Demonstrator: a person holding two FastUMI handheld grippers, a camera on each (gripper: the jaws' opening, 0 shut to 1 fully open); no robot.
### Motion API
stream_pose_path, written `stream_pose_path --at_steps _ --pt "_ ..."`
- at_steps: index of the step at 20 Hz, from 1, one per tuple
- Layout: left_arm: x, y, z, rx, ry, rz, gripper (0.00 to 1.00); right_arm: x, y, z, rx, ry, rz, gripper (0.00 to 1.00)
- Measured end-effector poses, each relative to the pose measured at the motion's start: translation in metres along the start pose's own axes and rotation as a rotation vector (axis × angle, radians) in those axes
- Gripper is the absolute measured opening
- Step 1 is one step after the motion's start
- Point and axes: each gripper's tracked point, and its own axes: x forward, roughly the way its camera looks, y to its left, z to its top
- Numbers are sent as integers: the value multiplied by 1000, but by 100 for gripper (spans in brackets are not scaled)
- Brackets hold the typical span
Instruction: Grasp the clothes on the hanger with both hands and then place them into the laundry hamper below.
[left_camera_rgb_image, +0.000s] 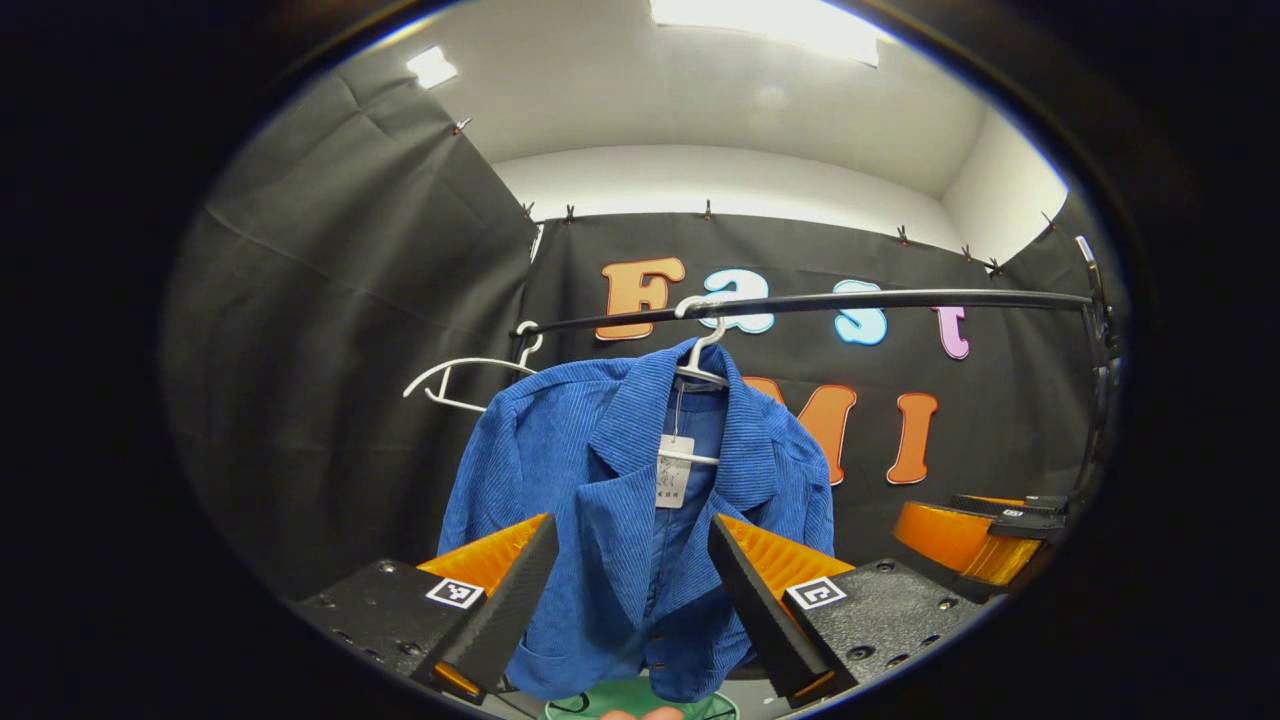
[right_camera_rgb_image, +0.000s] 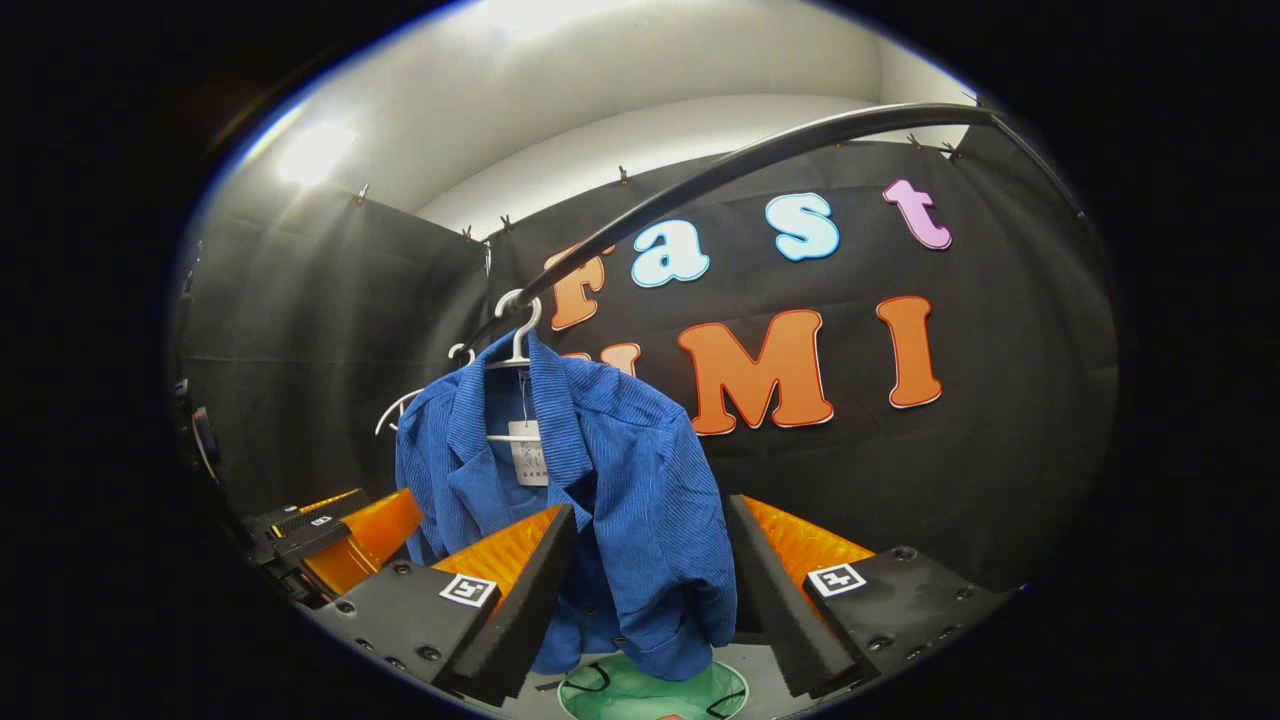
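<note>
Light comes from above: a bright ceiling panel (left_camera_rgb_image: 765, 25) in the left gripper view is blown out to plain white, and a smaller lamp (left_camera_rgb_image: 432, 66) glares beside it. In the right gripper view a soft glare patch (right_camera_rgb_image: 312, 150) washes the ceiling. The black cloth walls stay dim. Fisheye distortion bends the clothes rail (right_camera_rgb_image: 720, 170) into an arc. The blue jacket (left_camera_rgb_image: 620, 500) is sharp and evenly lit.

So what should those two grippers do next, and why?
Probably ease both forward onto the blue jacket. The left gripper and right gripper are open, framing it short of contact, and it hangs from its hanger above the green hamper.
</note>
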Motion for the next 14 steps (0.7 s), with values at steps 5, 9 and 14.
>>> stream_pose_path --at_steps 5,9,14 --pt "3 -2 1 5 -7 2 95 4 -8 2 7 -8 -10 98" --pt "8 -4 1 7 -11 -2 95 8 -12 0 10 -6 -22 98" --pt "11 -1 0 3 -8 3 95 14 -19 -2 20 -2 -38 98"
